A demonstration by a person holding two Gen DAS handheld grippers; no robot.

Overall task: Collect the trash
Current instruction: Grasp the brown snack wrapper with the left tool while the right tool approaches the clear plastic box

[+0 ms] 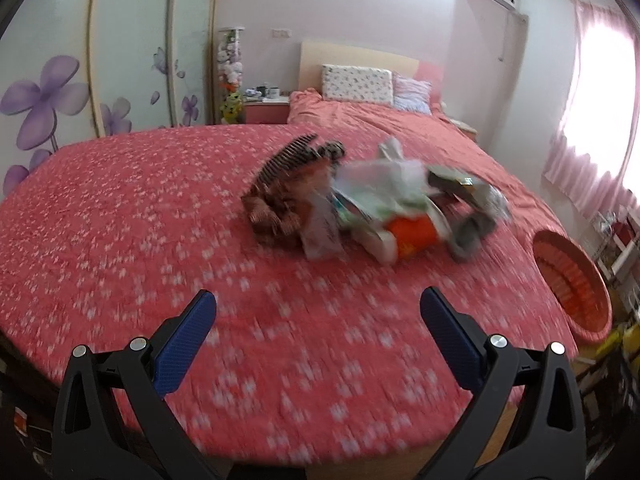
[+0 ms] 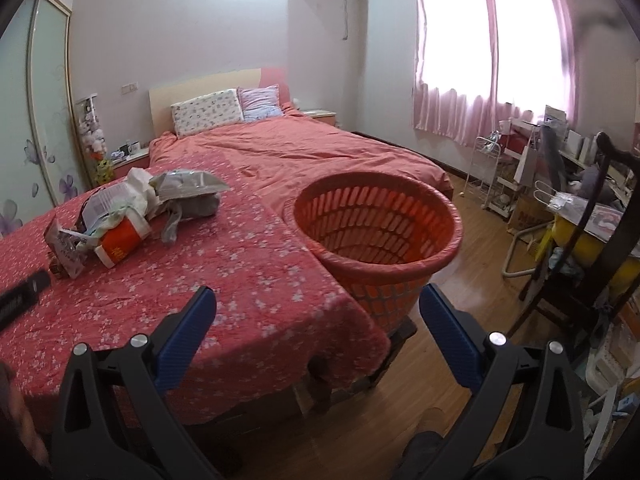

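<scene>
Trash lies heaped on the red flowered bedspread well ahead of me: crumpled white and grey wrappers, a clear printed packet and an orange-and-white carton on its side, with a brown patterned cloth touching the pile's left edge in the blurred left view. An orange slatted basket stands at the bed's right side, near the pile but apart from it. My left tongs gape wide over bare bedspread, holding and touching nothing, and my right tongs are spread just as wide and empty, hanging by the bed's corner just before the basket.
</scene>
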